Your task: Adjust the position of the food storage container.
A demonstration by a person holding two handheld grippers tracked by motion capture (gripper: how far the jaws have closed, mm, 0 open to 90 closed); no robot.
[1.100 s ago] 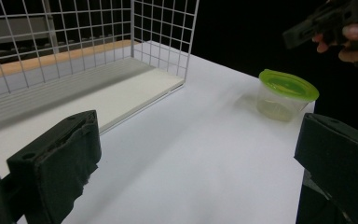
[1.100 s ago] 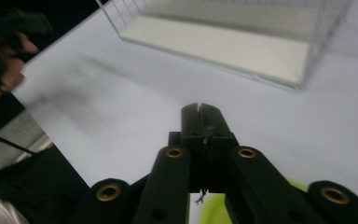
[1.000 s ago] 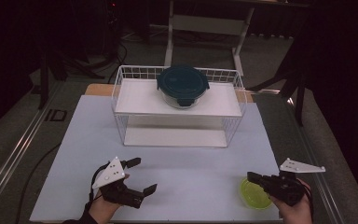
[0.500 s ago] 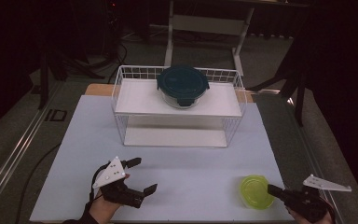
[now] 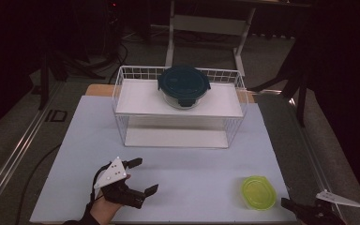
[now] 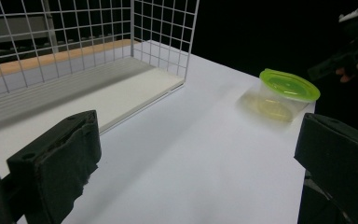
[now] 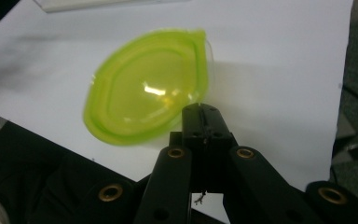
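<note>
A small clear container with a lime-green lid point(image 5: 258, 192) sits on the white table top point(image 5: 187, 164) near its front right corner. My right gripper point(image 5: 286, 203) is just to the right of it at the table's edge, shut with nothing between its jaws. In the right gripper view the closed tips point(image 7: 203, 113) point at the green lid point(image 7: 144, 105) from just beside its rim. My left gripper point(image 5: 146, 175) rests at the front left, jaws wide open and empty point(image 6: 196, 154). From there the green-lidded container point(image 6: 286, 91) lies ahead.
A white wire rack point(image 5: 120, 101) stands at the back middle, with a round glass container with a dark teal lid point(image 5: 183, 86) on its upper shelf. The rack's lower shelf point(image 6: 98, 88) is bare. Dark floor lies beyond the table's right edge.
The right gripper has drawn back to the right and toward the near edge, sinking a little, so the green-lidded container shows in full. The left gripper has stayed put.
</note>
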